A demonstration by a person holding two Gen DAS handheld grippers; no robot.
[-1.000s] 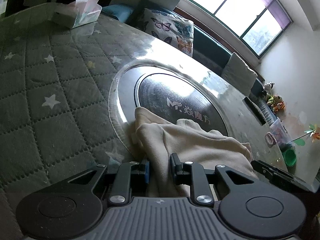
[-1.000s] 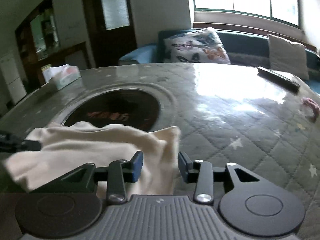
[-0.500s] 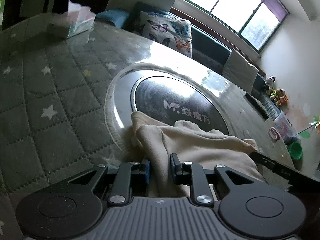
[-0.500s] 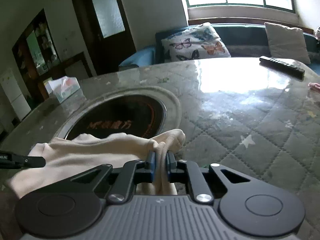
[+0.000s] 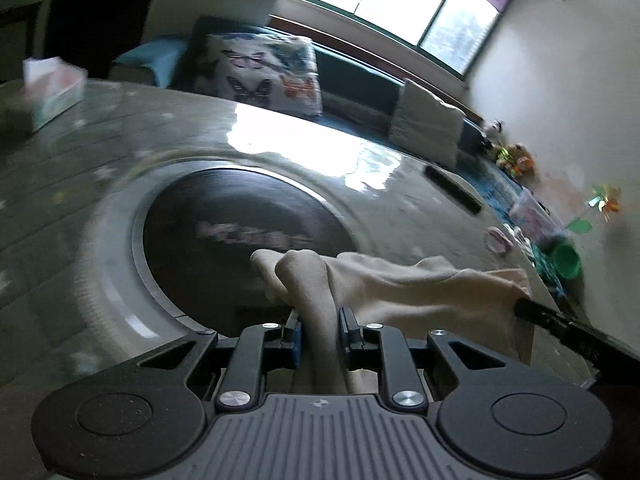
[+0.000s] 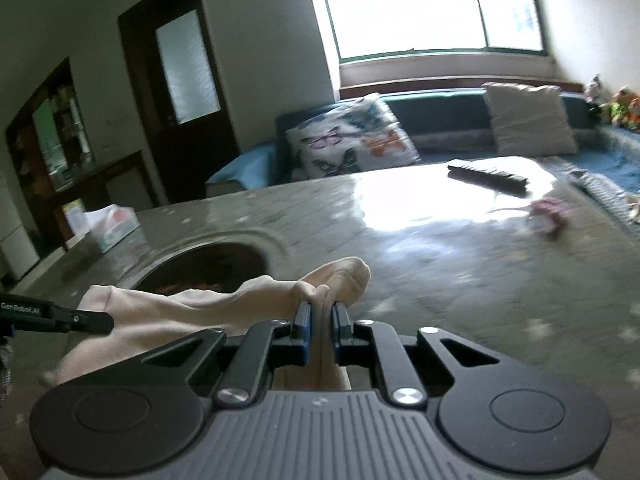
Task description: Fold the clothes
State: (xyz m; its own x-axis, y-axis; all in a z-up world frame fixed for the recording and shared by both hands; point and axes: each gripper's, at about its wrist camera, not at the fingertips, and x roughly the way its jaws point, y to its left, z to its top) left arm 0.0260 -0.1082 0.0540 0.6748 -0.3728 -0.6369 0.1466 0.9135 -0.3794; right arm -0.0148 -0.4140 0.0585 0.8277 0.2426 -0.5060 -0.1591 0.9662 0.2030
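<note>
Left wrist view: your left gripper [image 5: 319, 334] is at the bottom middle of the frame. Its jaws are pinching a bunch of the cream cloth [image 5: 400, 280]. The cloth runs from there to the right side of the frame, where the tip of your right gripper [image 5: 536, 314] pokes in and touches its far end. The cloth hangs in the air between the two, above the dark round plate [image 5: 224, 216] in the middle of the table [image 5: 48, 184]. This picture is blurry, so things look to be moving fast. If you swing too fast, the cloth could flap and fold in the wrong spot. Only a thin bunch sits between the jaws, so a hard pull could make it slip out.

Right wrist view: your right gripper [image 6: 321, 336] is at the bottom middle. Its jaws are squeezed onto a small lump of the cream cloth [image 6: 192, 308]. The cloth sags to the lower left of the frame, where the left gripper's tip [image 6: 80, 320] meets it. If you pull your hands too far apart, one end could pop free and drop in a heap. If you set it down with the sag in the middle, it may wrinkle. The remote [image 6: 486, 174] and the pink thing [image 6: 548, 212] lie in the upper right, well away from the cloth. The tissue box [image 6: 114, 226] sits at the left, also well away. A big wide swing could still knock one.
</note>
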